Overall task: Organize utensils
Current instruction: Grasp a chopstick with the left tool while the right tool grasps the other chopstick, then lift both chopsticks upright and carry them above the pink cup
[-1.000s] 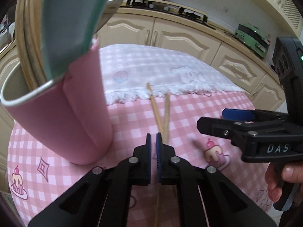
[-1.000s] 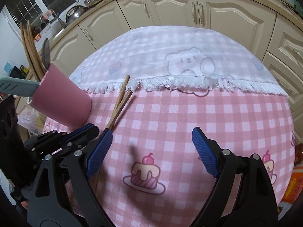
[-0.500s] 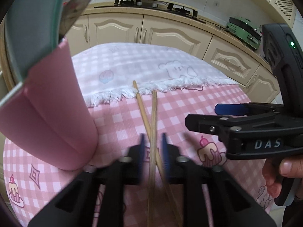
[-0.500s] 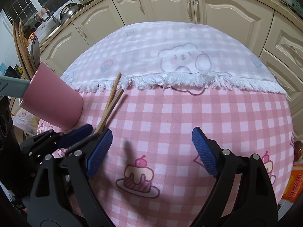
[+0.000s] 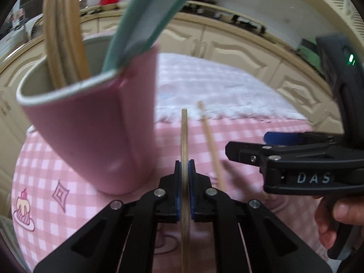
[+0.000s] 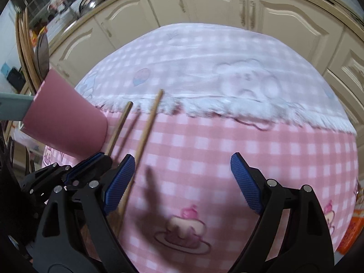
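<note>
L tool (image 5: 184, 173) clamped on one chopstick (image 5: 184, 136), lifted beside pink cup (image 5: 97, 136); R tool (image 6: 179, 182) wide open, empty, 2nd chopstick (image 6: 147, 127) on table (image 6: 250, 150) at its left jaw; next, prob. tip held stick into cup w/ care.

Left gripper (image 5: 184, 177) is pitched steeply down, pads clamped flat on a thin stick. Right gripper (image 6: 182, 182) is likewise angled down, jaws spread wide, nothing held between them. Its handle is gripped by a hand (image 5: 339, 218) seen at lower right of left view.
</note>
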